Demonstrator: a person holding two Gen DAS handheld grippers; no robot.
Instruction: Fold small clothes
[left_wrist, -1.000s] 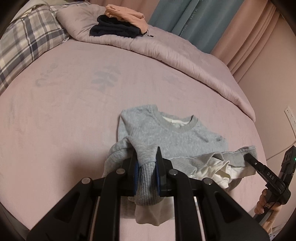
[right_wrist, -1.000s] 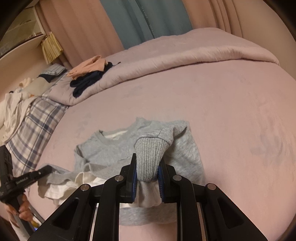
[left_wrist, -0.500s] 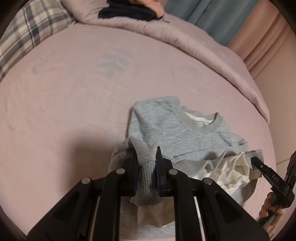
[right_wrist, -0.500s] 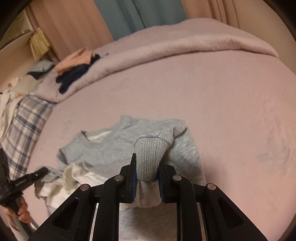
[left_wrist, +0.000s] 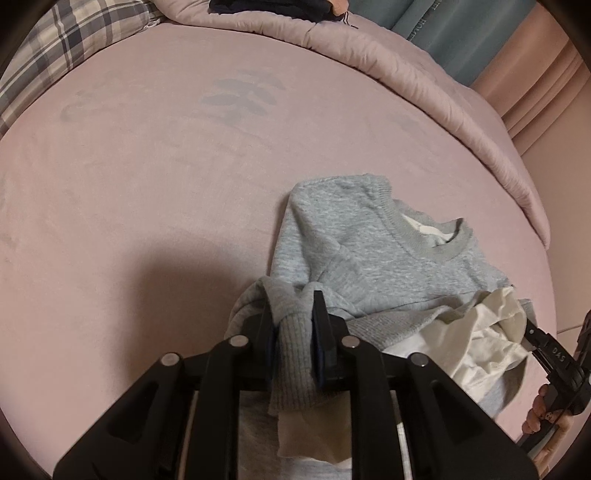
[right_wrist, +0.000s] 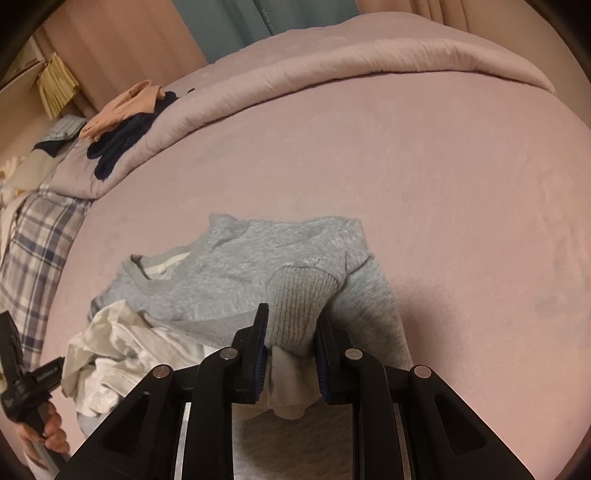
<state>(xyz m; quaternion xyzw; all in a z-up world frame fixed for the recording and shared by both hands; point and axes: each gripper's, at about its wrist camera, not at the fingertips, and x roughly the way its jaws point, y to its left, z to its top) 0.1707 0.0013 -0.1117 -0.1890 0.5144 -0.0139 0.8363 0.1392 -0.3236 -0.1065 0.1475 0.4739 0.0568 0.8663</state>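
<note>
On the left wrist view, we've got the left gripper (left_wrist: 293, 325) with its jaws clamped on a ribbed cuff of the grey sweatshirt (left_wrist: 369, 251), whose body lies on the pink bed (left_wrist: 147, 184) just ahead of the jaws and to their right, white lining bunched up there. Over on the right wrist view, the right gripper (right_wrist: 291, 332) has its jaws clamped on the other cuff, sweatshirt ahead and to their left. We judge it early: sleeves gathered, body unfolded, hem rumpled.
</note>
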